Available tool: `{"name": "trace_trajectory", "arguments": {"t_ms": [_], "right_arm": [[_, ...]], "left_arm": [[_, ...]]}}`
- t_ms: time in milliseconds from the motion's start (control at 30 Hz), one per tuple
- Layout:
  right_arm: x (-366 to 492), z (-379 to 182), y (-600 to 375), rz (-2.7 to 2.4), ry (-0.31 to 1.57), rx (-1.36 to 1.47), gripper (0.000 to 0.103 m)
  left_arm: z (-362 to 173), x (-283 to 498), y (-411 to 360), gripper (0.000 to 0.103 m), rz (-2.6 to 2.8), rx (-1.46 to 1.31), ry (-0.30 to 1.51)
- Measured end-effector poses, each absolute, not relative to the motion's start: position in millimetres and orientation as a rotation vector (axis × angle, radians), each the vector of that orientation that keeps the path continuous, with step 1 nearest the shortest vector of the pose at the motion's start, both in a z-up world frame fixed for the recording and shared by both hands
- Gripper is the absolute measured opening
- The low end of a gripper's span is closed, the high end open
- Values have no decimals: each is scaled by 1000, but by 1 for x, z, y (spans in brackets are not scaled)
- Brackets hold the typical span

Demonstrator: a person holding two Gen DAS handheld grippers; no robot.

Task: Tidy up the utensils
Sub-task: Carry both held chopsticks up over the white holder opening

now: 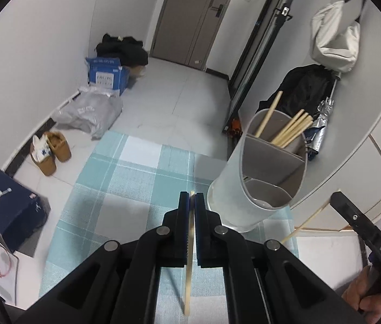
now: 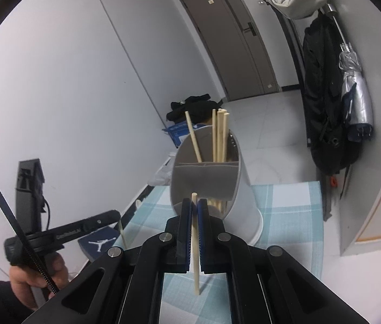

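Two grippers, each clamped on one chopstick: left gripper (image 1: 192, 194) on a chopstick (image 1: 189, 278), right gripper (image 2: 195, 202) on another (image 2: 195, 245). Divided holder (image 1: 233, 178) at one o'clock of the left gripper, on checked cloth (image 1: 125, 178); more chopsticks (image 1: 290, 131) stand in its far compartment.

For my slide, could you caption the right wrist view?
Right gripper holds a chopstick before the divided holder.

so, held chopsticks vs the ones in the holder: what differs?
Each held chopstick, left and right, is single and clamped in a shut tool, left tool and right tool. The holder chopsticks are loose and bunched, leaning in the far compartment of the holder. The held ones are outside the holder, above the checked cloth. All look like the same pale wood.
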State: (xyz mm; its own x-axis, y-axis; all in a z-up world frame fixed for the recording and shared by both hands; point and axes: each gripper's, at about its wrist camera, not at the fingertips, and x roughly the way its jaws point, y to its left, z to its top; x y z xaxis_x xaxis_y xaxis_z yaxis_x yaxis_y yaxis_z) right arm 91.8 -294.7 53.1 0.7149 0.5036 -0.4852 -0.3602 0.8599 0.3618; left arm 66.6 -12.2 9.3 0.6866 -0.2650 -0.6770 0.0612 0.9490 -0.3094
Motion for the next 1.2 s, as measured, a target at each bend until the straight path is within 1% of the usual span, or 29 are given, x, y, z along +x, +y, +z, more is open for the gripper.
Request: {"name": "trace_trajectory", "arguments": {"t_ms": [400, 1200], "right_arm": [[77, 54, -286, 450, 594, 206, 4], [54, 77, -295, 420, 528, 240, 4]], "left_arm": [[21, 51, -24, 0, -219, -163, 768], [57, 38, -23, 0, -258, -139, 696]]}}
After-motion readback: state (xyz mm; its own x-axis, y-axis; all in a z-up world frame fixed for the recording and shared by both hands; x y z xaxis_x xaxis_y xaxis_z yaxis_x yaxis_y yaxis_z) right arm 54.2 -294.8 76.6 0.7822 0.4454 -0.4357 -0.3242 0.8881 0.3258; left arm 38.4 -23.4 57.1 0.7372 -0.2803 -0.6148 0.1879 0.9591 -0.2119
